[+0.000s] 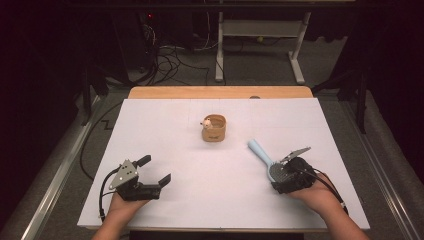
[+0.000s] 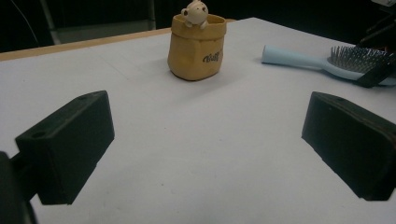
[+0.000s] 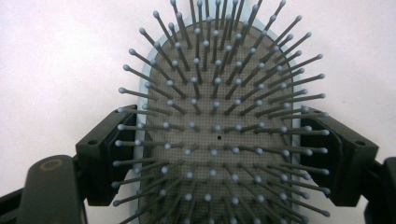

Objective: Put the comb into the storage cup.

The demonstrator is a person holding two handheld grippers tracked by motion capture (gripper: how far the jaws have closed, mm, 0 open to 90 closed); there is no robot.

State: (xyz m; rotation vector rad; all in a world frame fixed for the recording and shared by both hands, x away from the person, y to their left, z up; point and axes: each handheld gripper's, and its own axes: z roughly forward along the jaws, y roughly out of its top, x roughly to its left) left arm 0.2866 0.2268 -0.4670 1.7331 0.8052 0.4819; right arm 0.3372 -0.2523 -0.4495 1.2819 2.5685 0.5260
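The right claw (image 3: pixel 219 154) is clamped on the head of the pale blue hairbrush (image 3: pixel 219 93), jaws pressing both rims, bristles facing up. To lift it well, keep the squeeze even so the head cannot twist. The brush lies on the white worktop (image 1: pixel 200 165), handle pointing toward the tan pouch-shaped holder (image 1: pixel 214 128). The left claw (image 1: pixel 152 170) rests released, well apart.
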